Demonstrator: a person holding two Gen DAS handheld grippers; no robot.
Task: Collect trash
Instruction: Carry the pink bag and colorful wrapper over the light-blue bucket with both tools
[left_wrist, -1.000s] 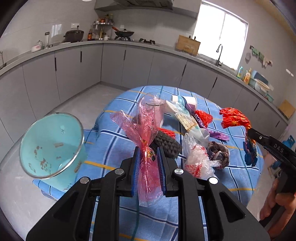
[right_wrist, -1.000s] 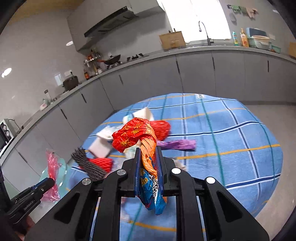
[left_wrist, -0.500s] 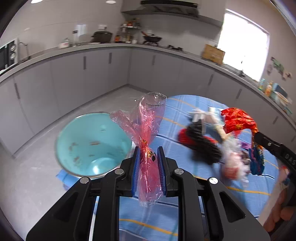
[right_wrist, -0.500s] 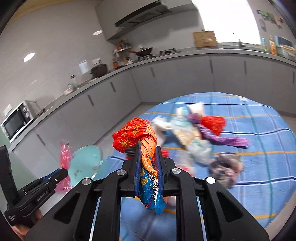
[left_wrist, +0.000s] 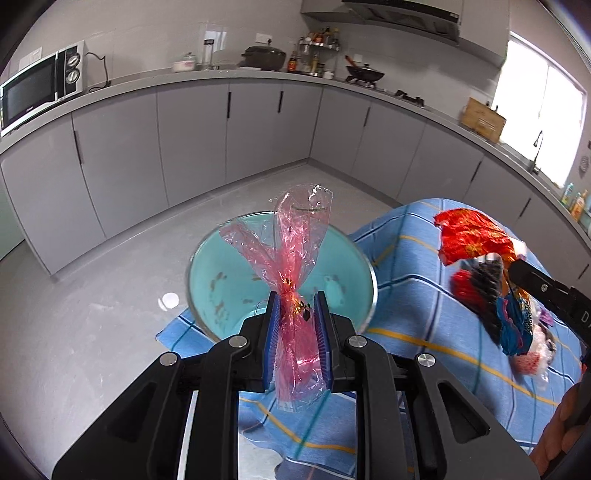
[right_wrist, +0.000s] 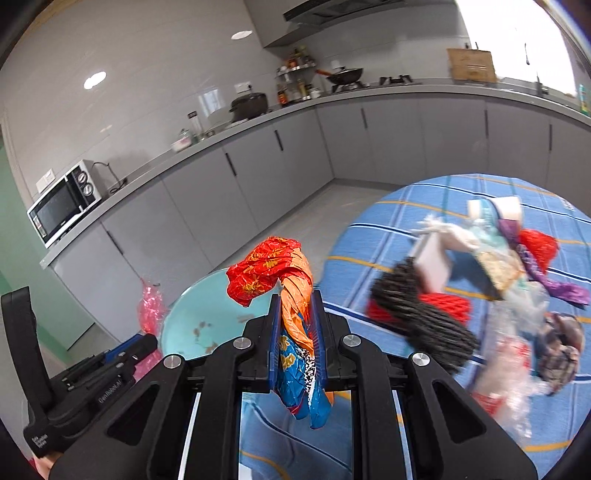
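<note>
My left gripper (left_wrist: 296, 314) is shut on a pink cellophane wrapper (left_wrist: 291, 254) and holds it right over the open teal trash bin (left_wrist: 229, 273). My right gripper (right_wrist: 297, 317) is shut on a red, orange and blue snack wrapper (right_wrist: 269, 269), held beside the bin's (right_wrist: 195, 321) right rim. The left gripper with the pink wrapper (right_wrist: 149, 306) also shows in the right wrist view. The right gripper's wrapper (left_wrist: 472, 236) shows in the left wrist view. A heap of trash (right_wrist: 491, 288) lies on the blue checked tablecloth (right_wrist: 424, 199).
The bin stands on the floor against the table's left edge. Grey kitchen cabinets (left_wrist: 192, 136) run along the walls, with a microwave (left_wrist: 40, 85) on the counter. Open grey floor (left_wrist: 92, 295) lies left of the bin. A black mesh roll (right_wrist: 417, 317) lies nearest in the heap.
Both grippers have swung left from over the table toward the teal bin, each still holding its wrapper. The bin now sits directly under the left gripper.
</note>
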